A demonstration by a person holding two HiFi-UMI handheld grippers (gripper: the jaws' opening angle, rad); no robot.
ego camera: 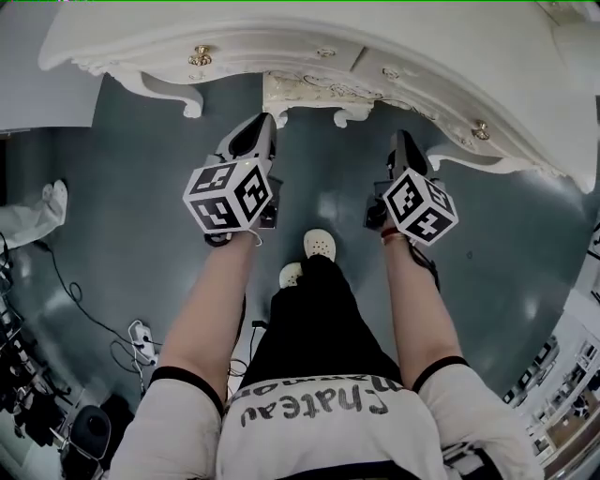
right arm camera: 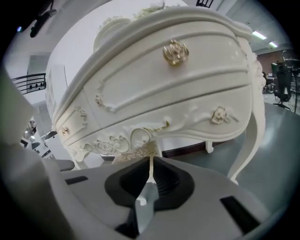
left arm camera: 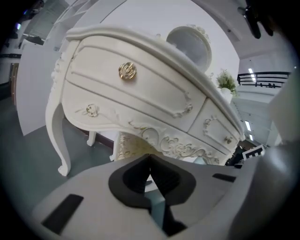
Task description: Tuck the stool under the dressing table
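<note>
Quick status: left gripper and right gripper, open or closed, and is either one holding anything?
Left gripper: closed, holding nothing.
Right gripper: closed, holding nothing.

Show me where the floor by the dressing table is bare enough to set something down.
Bare floor lies left of the left gripper, between a leg of the dressing table and the cables, and again right of the right gripper, below the table's other end. The middle is crowded: both grippers, the person's feet, the stool under the table.
</note>
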